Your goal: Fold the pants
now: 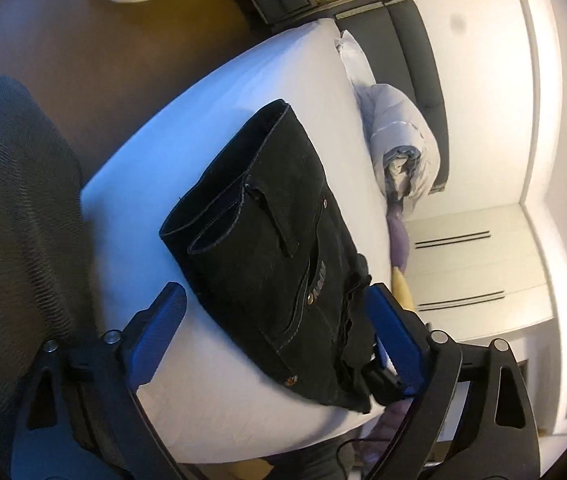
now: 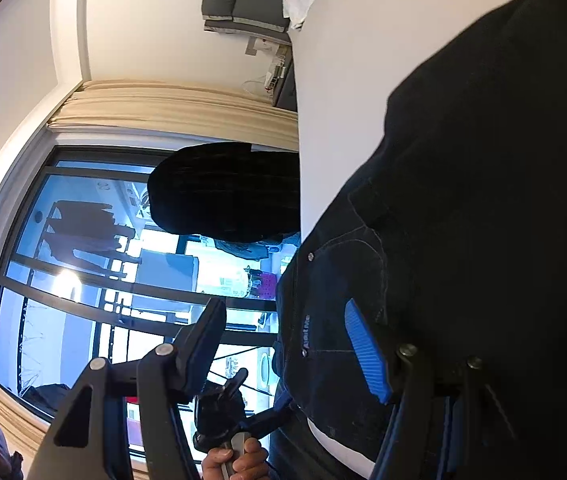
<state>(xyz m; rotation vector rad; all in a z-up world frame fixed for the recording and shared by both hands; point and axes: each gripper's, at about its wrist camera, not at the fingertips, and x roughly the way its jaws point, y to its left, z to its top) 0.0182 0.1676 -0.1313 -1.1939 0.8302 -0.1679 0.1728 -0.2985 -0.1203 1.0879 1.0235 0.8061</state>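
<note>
Black denim pants (image 1: 279, 248) are shown lying on the white bed (image 1: 187, 128), already doubled, with the leg hems toward the far left and the waistband overhanging the near right edge of the mattress. The left gripper (image 1: 275, 312) is held spread above the near part of the garment, nothing pinched between its blue fingers (image 1: 155, 332). The right gripper (image 2: 283, 344) is likewise spread: one finger is laid against the pocket area of the pants (image 2: 443, 200), the other stands free in front of the window (image 2: 83, 280). The denim is judged fairly heavy, limp yet thick, and not slippery; stacked layers are likely to resist a narrow pinch, so hold is best taken at the stitched waistband or the hems, where the seams give stiffness.

The whole outline of the garment, a grey chair (image 1: 11, 220) and bunched bedding (image 1: 399, 140) at the headboard are given only by the left wrist view. The contact at the pocket, and the hand (image 2: 235, 460) on the other gripper's handle, are given only by the right wrist view.
</note>
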